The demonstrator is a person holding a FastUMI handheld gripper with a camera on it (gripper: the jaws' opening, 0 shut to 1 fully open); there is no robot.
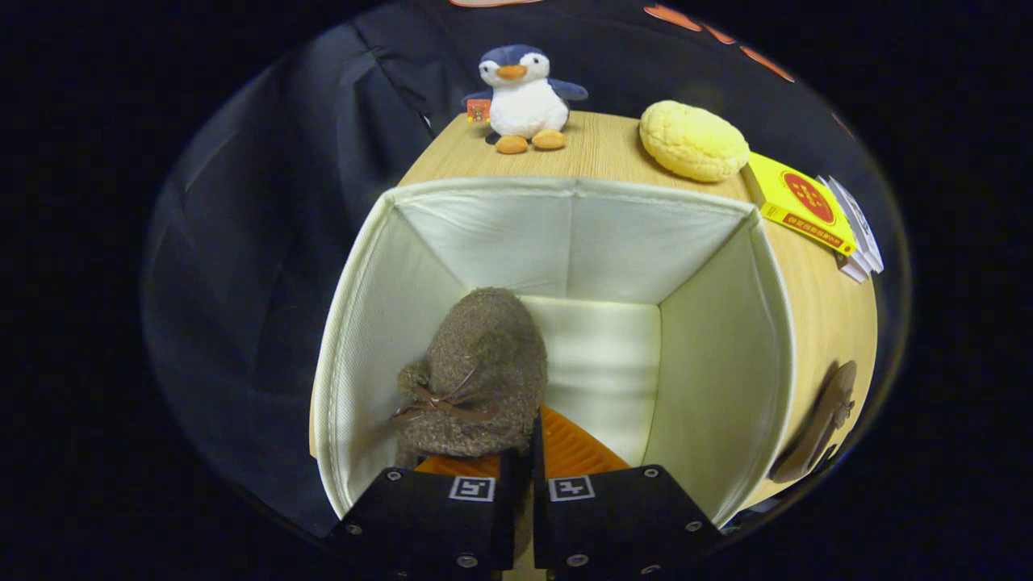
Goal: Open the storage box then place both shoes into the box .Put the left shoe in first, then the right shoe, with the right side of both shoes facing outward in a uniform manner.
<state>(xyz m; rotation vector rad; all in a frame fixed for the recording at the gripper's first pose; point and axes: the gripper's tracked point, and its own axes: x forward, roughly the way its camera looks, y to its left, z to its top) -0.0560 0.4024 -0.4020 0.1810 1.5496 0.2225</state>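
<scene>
A white fabric storage box (363, 323) stands open on the wooden table, and I look down into it. A brown fuzzy shoe (480, 363) with a small brown bow hangs inside the box along its left wall, toe pointing to the far side. My gripper (529, 436) is shut on the shoe's near rim, the fingers almost together with the shoe's edge pinched between them. The box's floor shows pale to the right of the shoe. A second brown shoe (819, 424) lies on the table outside the box's right wall.
Beyond the box on the wooden table (597, 149) stand a plush penguin (524, 97) and a yellow bun-shaped cushion (694, 139). A yellow box (799, 206) on some white books lies at the table's right side. Black cloth hangs to the left.
</scene>
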